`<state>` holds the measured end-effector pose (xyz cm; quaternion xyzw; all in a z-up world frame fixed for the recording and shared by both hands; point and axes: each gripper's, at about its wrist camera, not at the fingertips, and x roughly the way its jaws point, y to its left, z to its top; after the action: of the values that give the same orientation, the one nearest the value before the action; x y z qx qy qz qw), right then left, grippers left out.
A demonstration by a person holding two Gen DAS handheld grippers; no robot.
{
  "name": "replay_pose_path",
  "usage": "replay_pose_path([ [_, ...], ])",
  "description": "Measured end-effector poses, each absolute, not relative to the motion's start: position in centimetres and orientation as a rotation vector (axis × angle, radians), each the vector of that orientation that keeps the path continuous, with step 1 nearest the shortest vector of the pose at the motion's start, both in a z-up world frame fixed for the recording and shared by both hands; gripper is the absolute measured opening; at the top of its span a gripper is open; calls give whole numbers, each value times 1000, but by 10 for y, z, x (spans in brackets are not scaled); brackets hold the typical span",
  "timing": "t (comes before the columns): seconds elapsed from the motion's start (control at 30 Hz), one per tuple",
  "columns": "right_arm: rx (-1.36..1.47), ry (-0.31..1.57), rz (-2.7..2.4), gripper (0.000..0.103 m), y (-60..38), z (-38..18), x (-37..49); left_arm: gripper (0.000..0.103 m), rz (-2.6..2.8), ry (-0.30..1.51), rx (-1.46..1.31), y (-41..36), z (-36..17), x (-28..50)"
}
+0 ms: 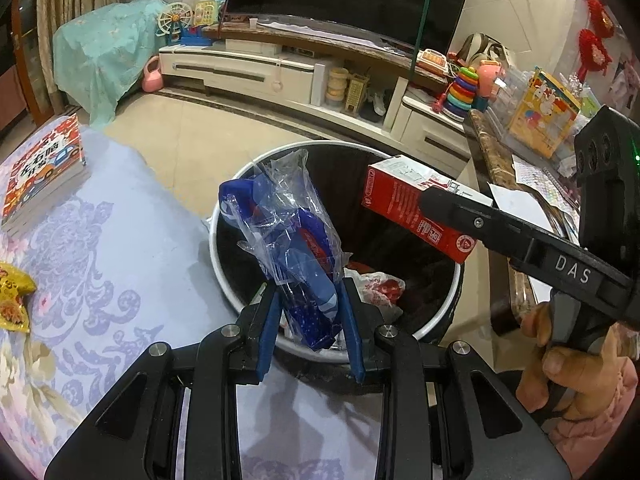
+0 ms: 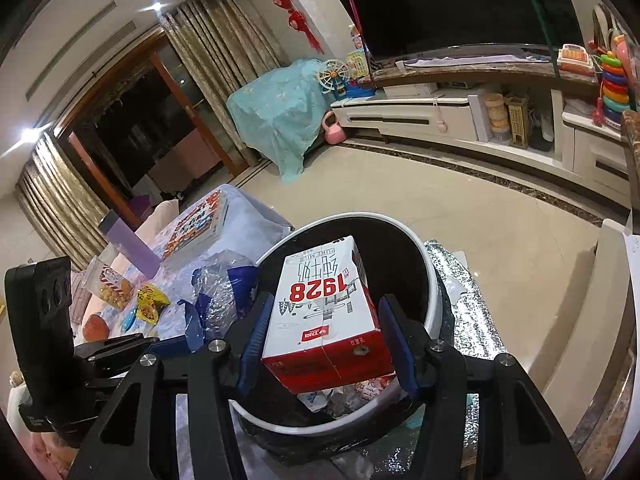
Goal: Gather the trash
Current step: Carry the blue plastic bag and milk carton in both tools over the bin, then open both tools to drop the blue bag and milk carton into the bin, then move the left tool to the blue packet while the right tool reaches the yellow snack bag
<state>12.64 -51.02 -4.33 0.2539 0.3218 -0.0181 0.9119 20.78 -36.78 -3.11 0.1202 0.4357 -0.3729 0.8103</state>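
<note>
Bin [image 1: 224,276] dead centre, black liner, white rim, crumpled scraps at bottom. Carton [image 2: 326,316] clamped in right gripper [image 2: 326,340], hanging over bin mouth, sticking out toward 12 from pads. Left gripper [image 1: 310,320] pinching blue wrapper [image 1: 296,248], which pokes up toward 11 above bin's near rim. Yellow snack bag [image 1: 12,296] on cloth at 9, well apart from both.

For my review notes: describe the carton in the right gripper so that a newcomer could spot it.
Find the round white-rimmed trash bin beside the bed. The milk carton, red and white with "1928", hangs over it. The other item over the bin is a blue plastic wrapper.
</note>
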Motion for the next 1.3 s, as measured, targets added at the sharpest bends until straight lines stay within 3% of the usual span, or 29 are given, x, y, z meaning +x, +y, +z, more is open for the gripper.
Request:
replay_pose_path([
  [0.43, 524, 663, -45, 55, -509, -42, 133, 34, -793, 941, 247, -370, -32, 215],
  [0.53, 525, 668, -45, 56, -509, -42, 135, 46, -796, 951, 233, -370, -31, 216],
  [0.57, 526, 668, -47, 58, -510, -42, 135, 56, -793, 949, 229, -369, -31, 216],
  [0.73, 541, 654, -57, 59, -511, -39, 128, 62, -764, 915, 224, -356, -29, 209],
  [0.83, 551, 631, -66, 64, -509, -35, 120, 65, -727, 891, 200, -339, -28, 202],
  [1.07, 541, 577, -76, 94, -482, -23, 103, 75, -638, 831, 159, -282, -31, 181],
  [1.3, 495, 607, -2, 97, -430, -27, 101, 78, -542, 852, 90, -218, -41, 175],
])
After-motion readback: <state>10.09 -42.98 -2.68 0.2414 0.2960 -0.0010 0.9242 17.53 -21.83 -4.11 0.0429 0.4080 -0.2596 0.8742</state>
